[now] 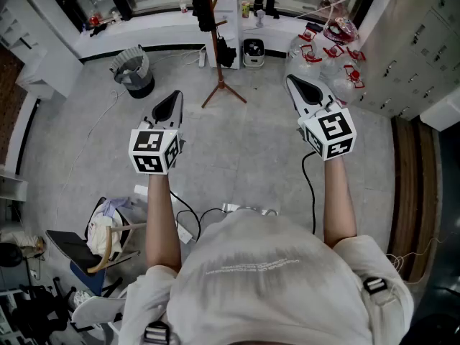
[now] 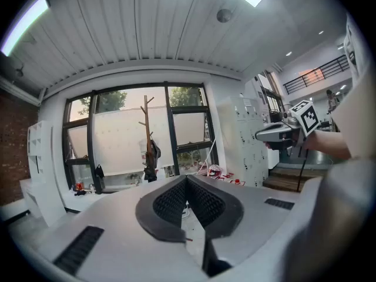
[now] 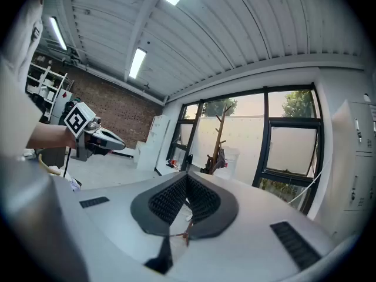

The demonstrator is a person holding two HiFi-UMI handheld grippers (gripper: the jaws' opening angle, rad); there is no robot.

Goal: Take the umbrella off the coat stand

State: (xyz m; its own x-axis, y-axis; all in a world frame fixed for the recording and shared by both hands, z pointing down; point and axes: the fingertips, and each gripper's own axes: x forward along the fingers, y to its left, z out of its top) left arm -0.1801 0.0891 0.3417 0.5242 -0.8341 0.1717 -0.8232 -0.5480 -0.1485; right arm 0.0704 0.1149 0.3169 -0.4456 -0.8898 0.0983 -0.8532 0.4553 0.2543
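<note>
Wood, reddish-brown: coat stand (image 1: 214,52), three-footed, upright on the grey floor (image 1: 237,149), directly in front of a long white bench (image 1: 158,29) that ran under the window; umbrella (image 1: 205,11) hung high on the stand's pole, a dark bundle among other dark hangings, clear of the floor, its own outline not separable from theirs.

Left claw (image 1: 171,103): white body with black ribbed pads, marker cube at the rear; held in the air near level, well short of the stand and to its left, pointing toward it; clenched, pads meeting tip to tip, nothing between them.

Right claw (image 1: 300,86): same make; held in the air well short of the stand and to its right; likewise clenched, pads together, empty.

Grey bin (image 1: 134,72): on the floor left of the stand, dark-based.

White container (image 1: 253,52): just right of the stand, against the bench.

Heap of clear and red items (image 1: 332,45): farther right of the stand, beside grey lockers (image 1: 413,56).

Black cable (image 1: 310,185): trailing on the floor, on the near side of the stand, below the right claw.
</note>
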